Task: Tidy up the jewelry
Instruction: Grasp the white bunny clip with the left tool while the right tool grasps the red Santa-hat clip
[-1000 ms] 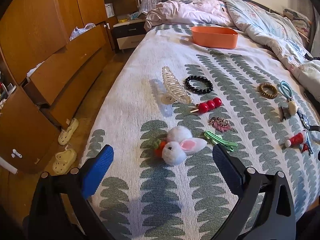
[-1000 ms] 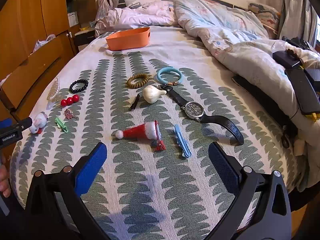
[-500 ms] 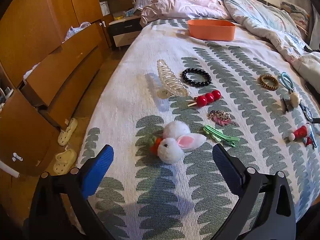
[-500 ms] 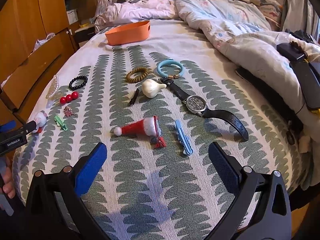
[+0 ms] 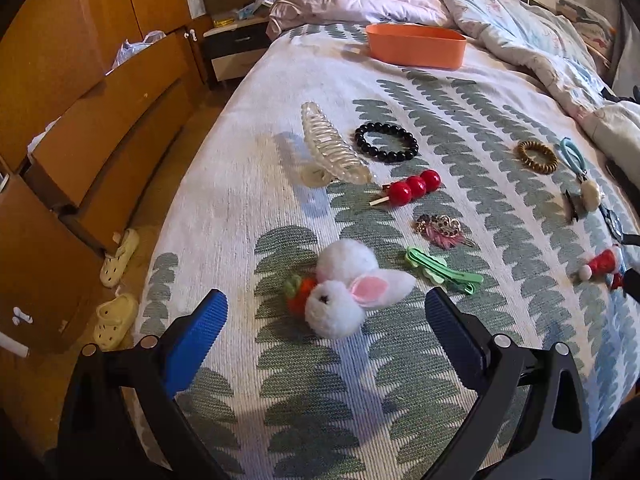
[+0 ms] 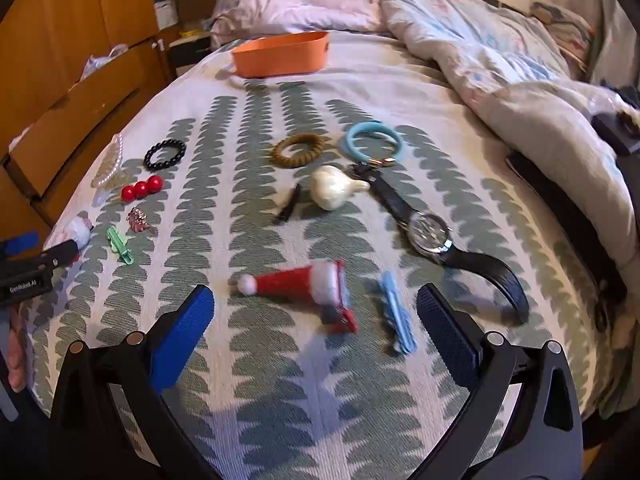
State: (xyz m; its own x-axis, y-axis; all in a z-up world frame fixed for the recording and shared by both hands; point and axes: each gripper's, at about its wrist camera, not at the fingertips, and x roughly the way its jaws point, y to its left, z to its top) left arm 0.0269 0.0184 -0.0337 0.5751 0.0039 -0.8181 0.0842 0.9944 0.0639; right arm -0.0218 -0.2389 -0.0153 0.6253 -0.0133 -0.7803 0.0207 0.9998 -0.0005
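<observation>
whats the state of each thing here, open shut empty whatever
left tool: open, holding nothing
right tool: open, holding nothing
orange bin: upright; contents not visible
wristwatch: unbuckled, strap laid out
clear claw clip: shut, on its side
wooden drawers: pulled partly open

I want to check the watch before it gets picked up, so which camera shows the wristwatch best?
The right wrist view: the wristwatch lies whole on the bedspread, face and both strap ends visible. The left wrist view catches only a sliver at its right edge.
</observation>
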